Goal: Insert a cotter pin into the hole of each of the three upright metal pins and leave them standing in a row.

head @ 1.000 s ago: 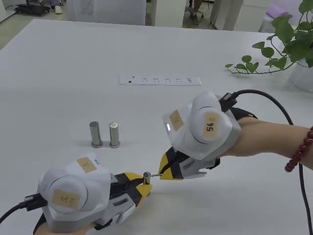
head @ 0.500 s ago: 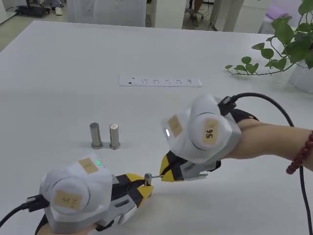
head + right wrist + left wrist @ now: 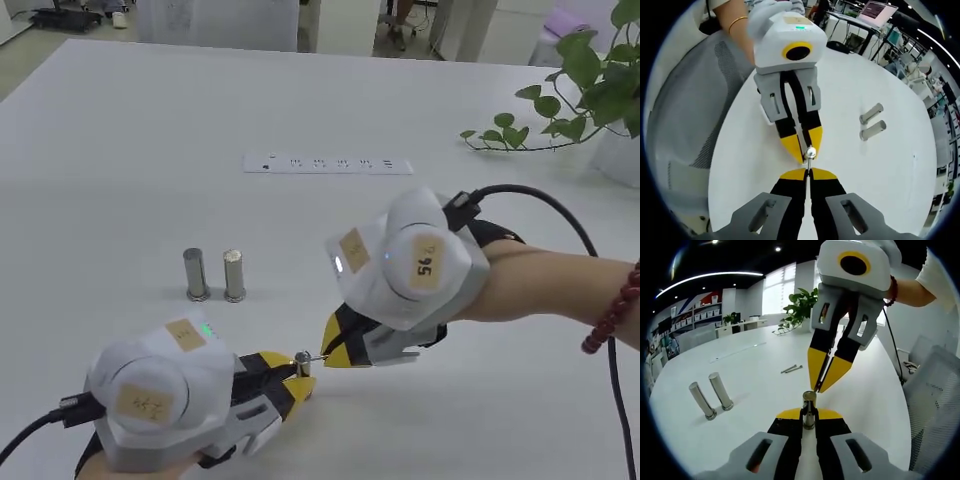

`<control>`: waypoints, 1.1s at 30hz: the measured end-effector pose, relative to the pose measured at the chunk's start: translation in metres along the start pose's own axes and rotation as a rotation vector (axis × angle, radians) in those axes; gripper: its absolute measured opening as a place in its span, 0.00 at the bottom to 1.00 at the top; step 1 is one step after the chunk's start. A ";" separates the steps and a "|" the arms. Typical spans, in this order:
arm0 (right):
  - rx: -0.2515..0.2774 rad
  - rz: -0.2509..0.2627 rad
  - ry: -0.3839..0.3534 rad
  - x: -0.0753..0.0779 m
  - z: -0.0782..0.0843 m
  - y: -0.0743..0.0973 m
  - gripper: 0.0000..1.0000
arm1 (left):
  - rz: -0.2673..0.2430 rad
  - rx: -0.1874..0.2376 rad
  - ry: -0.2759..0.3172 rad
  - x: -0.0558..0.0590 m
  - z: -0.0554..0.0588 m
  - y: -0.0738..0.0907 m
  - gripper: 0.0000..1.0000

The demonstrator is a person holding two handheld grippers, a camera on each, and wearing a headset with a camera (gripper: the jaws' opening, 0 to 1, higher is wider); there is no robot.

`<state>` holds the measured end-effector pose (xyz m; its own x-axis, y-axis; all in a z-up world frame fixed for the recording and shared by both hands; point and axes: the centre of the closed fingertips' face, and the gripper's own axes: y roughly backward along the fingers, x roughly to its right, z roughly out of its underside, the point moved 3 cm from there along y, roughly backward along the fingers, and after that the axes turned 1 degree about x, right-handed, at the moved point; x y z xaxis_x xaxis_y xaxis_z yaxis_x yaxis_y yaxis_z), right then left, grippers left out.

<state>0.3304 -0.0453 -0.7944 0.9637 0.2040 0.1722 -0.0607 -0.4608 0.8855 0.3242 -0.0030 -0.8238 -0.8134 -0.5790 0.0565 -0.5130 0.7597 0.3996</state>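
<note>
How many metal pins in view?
3. Pin one and pin two stand side by side on the table; pin three is clamped in the left gripper, the right gripper's cotter pin at its top. None seems hidden.

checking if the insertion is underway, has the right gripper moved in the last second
No clear move: in the head view the right gripper sits at the same offset from the two standing pins.

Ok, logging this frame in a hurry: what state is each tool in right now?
Left tool: closed on a metal pin.
Right tool: closed on a cotter pin at that pin's top.
</note>
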 end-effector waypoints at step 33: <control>0.106 -0.007 -0.142 0.001 -0.007 0.001 0.08 | 0.004 0.001 -0.007 0.001 0.000 -0.003 0.07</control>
<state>0.3293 -0.0401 -0.7903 0.9915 0.0870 0.0966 -0.0331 -0.5499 0.8346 0.3247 -0.0061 -0.8246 -0.8172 -0.5740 0.0512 -0.5104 0.7622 0.3983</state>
